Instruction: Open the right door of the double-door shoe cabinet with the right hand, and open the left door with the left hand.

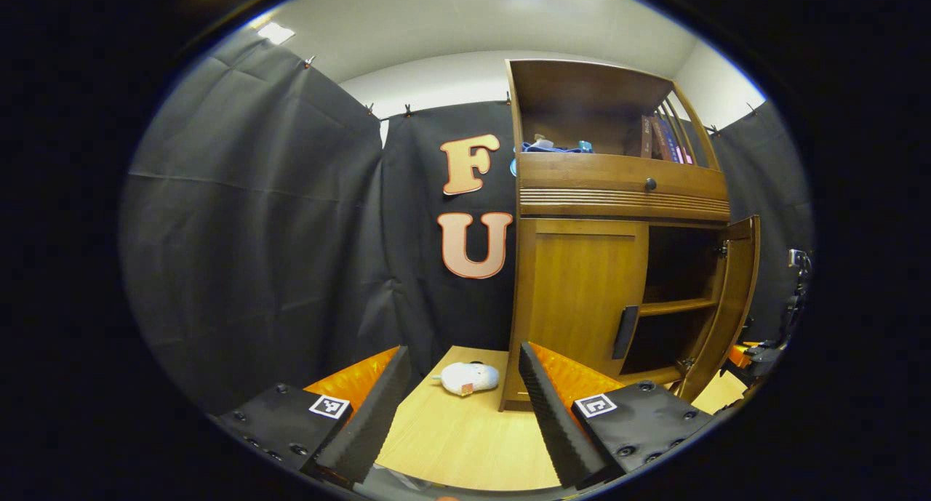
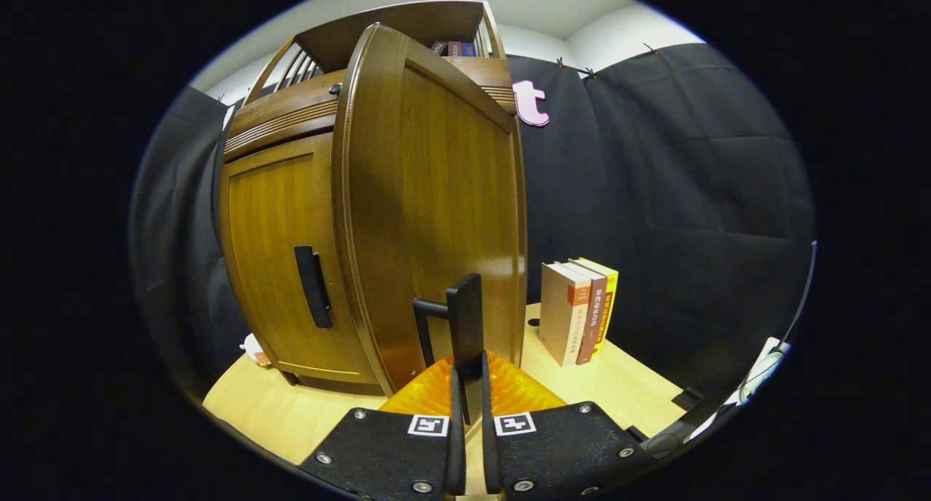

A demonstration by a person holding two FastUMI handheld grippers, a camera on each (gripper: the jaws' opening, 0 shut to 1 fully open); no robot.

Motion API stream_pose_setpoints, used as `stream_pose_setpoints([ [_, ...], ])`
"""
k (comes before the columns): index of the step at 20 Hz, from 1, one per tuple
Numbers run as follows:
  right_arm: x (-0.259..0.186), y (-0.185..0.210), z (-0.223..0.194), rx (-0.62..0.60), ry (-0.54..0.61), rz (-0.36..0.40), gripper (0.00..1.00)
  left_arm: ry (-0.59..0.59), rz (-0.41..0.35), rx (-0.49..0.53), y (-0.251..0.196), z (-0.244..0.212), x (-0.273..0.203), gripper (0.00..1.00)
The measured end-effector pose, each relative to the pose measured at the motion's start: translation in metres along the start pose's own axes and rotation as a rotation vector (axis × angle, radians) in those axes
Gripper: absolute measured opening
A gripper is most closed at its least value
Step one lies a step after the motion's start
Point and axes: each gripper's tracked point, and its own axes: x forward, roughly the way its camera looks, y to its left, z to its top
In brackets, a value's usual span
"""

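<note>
At the bottom centre of the right gripper view, the right hand-held gripper (image 2: 466, 406) is clamped on the right door's handle (image 2: 465, 323), and the right door (image 2: 429, 217) is seen swung well open. The left hand-held gripper (image 1: 465, 406) is held with fingers apart, low and short of the shut left door (image 1: 582, 297), right of frame centre. The left door's step is judged next: its handle (image 1: 625, 331) must be reached and gripped.

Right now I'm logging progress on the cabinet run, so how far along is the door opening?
The right door is swung open, shelves showing inside. The right gripper is clamped on that door's black handle. The left door is closed, its handle untouched; the left gripper is open, short of it. Left: grip that handle and pull.
</note>
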Motion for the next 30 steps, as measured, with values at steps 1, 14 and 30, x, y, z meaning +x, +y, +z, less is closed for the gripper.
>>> stream_pose_setpoints([
  [1, -0.001, -0.005, 0.001, 0.001, -0.002, -0.003, 0.07, -0.002, -0.011, 0.002, -0.008, 0.002, 0.001, 0.93],
  [14, -0.006, -0.037, 0.002, -0.013, 0.033, 0.103, 0.05, -0.036, -0.044, 0.025, -0.118, 0.023, 0.003, 0.94],
  [30, 0.001, -0.071, 0.006, 0.009, 0.018, 0.165, 0.00, -0.019, -0.031, 0.030, -0.189, 0.011, 0.009, 0.93],
])
